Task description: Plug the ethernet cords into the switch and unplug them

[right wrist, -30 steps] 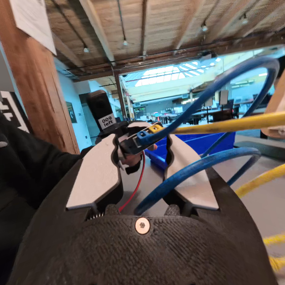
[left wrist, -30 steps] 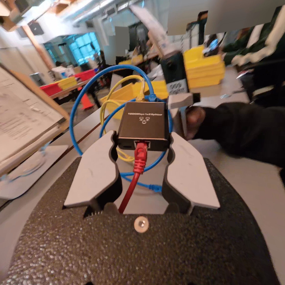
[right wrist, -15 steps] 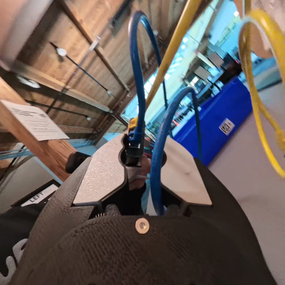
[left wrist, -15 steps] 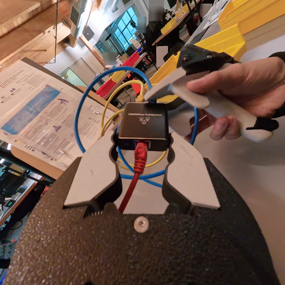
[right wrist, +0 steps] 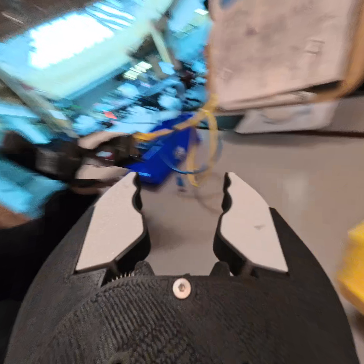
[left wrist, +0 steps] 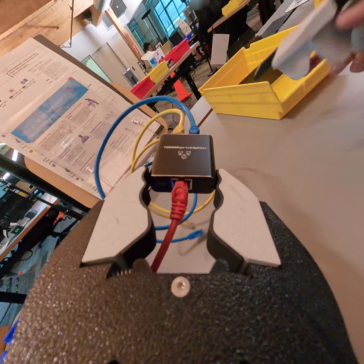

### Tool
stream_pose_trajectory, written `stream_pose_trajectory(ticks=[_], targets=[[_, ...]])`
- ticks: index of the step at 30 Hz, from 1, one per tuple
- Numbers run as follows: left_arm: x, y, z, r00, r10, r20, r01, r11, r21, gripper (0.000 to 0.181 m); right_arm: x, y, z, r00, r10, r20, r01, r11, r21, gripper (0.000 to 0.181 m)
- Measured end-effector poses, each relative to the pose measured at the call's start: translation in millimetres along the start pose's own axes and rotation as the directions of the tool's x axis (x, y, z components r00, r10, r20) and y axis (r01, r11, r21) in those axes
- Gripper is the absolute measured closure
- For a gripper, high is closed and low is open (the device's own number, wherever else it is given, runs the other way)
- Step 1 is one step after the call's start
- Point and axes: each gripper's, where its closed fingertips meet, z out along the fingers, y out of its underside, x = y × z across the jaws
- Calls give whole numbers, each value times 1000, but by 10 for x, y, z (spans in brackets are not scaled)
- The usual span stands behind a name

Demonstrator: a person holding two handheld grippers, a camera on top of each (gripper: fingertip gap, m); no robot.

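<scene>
My left gripper (left wrist: 181, 178) is shut on the black switch (left wrist: 184, 157) and holds it above the table. A red cord (left wrist: 178, 204) is plugged into its near port. A yellow cord (left wrist: 180, 129) and a blue cord (left wrist: 194, 129) are plugged into its far side and loop around it. The blue cord's loose plug (left wrist: 194, 234) hangs below. My right gripper (right wrist: 181, 182) is open and empty, away from the switch; its view is blurred. It also shows blurred in the left wrist view (left wrist: 307, 45), top right. The cords (right wrist: 199, 157) show faintly ahead of it.
A yellow bin (left wrist: 256, 94) sits on the grey table (left wrist: 285, 177) at the back right. An instruction board (left wrist: 59, 118) stands at the left. A blue bin (right wrist: 163, 163) is ahead in the right wrist view, a yellow bin (right wrist: 352, 264) at its right edge.
My right gripper has let go of the blue cord's plug at the switch, opened wide and pulled back to the right. My left gripper still holds the switch.
</scene>
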Motion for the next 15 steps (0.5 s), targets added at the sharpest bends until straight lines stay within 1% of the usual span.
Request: stream_pose_trajectory(ticks=[1, 2, 3, 6, 8, 10, 13, 15], targets=[[23, -2, 5, 1000, 7, -11, -7, 1000, 1, 119, -246, -40, 38, 990, 21, 138, -26, 999, 31, 112], [51, -18, 9, 1000, 17, -21, -17, 1000, 9, 119, -404, -49, 100, 972, 53, 230, -65, 997, 46, 116], [85, -42, 13, 999, 28, -33, -27, 999, 19, 120, -468, -16, 198, 956, 104, 273, -118, 992, 37, 116], [187, -146, 22, 996, 57, -67, -53, 997, 54, 120, -578, 256, 532, 910, 231, 345, -218, 973, -77, 112], [242, -206, 25, 994, 66, -83, -60, 995, 74, 120, -689, 425, 674, 868, 293, 401, -254, 956, -150, 110], [304, -252, 17, 991, 80, -104, -70, 992, 100, 120, -808, 417, 744, 806, 354, 474, -324, 935, -146, 111], [438, -292, 15, 983, 106, -153, -85, 987, 138, 120, -888, 252, 735, 695, 414, 588, -454, 886, -88, 156], [455, -292, 34, 983, 108, -148, -88, 986, 139, 120, -863, 242, 749, 663, 435, 610, -485, 870, -93, 156]])
